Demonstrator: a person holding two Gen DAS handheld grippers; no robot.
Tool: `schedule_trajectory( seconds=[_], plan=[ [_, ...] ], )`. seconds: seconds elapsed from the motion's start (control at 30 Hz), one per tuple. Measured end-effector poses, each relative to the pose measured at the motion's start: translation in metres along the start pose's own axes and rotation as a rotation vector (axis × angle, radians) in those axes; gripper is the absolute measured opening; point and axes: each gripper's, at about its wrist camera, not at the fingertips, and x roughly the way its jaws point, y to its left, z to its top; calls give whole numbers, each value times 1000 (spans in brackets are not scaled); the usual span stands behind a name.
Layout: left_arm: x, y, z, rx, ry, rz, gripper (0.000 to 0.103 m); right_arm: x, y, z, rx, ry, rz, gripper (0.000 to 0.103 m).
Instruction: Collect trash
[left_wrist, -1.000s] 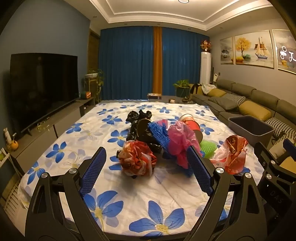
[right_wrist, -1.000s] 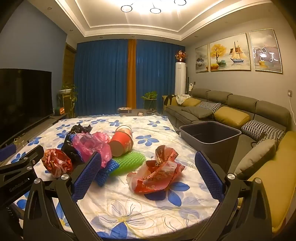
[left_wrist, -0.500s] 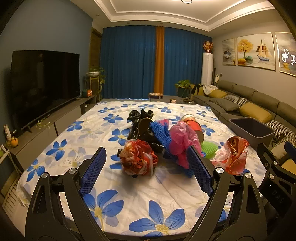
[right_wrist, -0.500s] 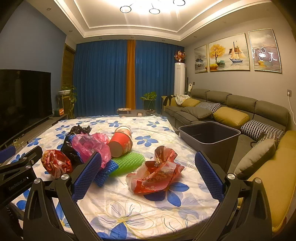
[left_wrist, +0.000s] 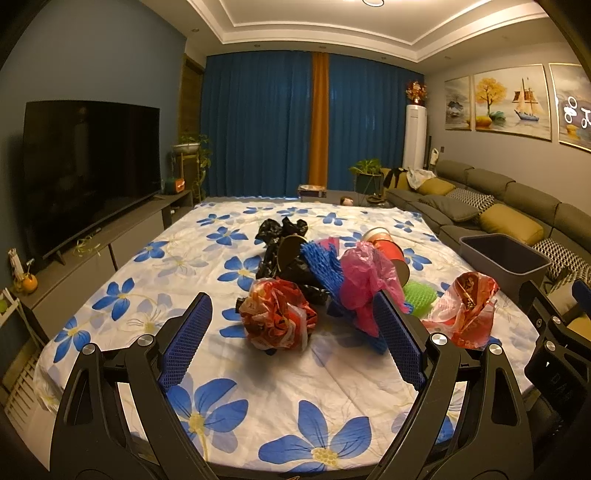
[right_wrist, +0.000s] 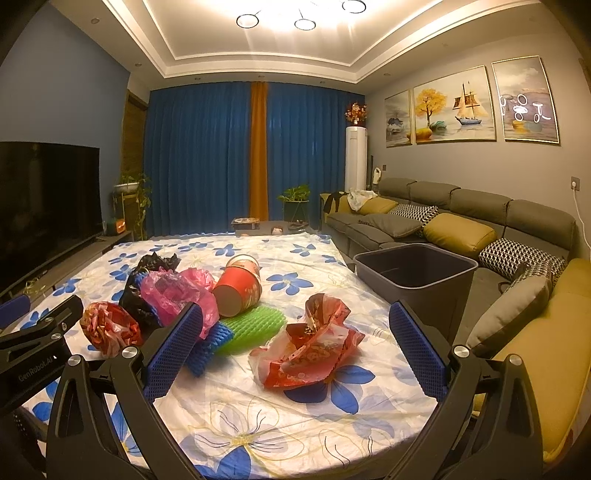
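On my far left the television (left_wrist: 88, 173) sits dark on its low cabinet, and in front of me the table (left_wrist: 155, 258) wears its blue-flowered cloth. My left gripper (left_wrist: 291, 339) hangs over the near edge with its jaws spread wide and nothing between them; straight ahead of it lies the crumpled red-and-white bag (left_wrist: 277, 319), apart from both pads. Just behind that I see the black plastic bag (left_wrist: 280, 243), then the blue foam net (left_wrist: 321, 262) with the pink plastic bag (left_wrist: 364, 280) draped against it. Moving right, the red paper cup (right_wrist: 240, 291) lies on its side, resting on the green foam net (right_wrist: 251, 325). My right gripper (right_wrist: 295, 350) is also wide open and empty, and the flattened red wrapper (right_wrist: 310, 350) lies on the cloth between its two pads, touching neither. Past the table's right edge stands the grey bin (right_wrist: 417, 273), just beside the table, its mouth open upward, and beyond it the sofa (right_wrist: 461, 221) runs along the wall with yellow and patterned cushions.
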Motion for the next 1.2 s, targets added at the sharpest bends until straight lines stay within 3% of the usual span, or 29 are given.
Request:
schedule_trajectory(
  seconds=[1.2],
  plan=[
    [7,1,2,4,-1,19,87,4,-3,1,7,2,0,98]
  ],
)
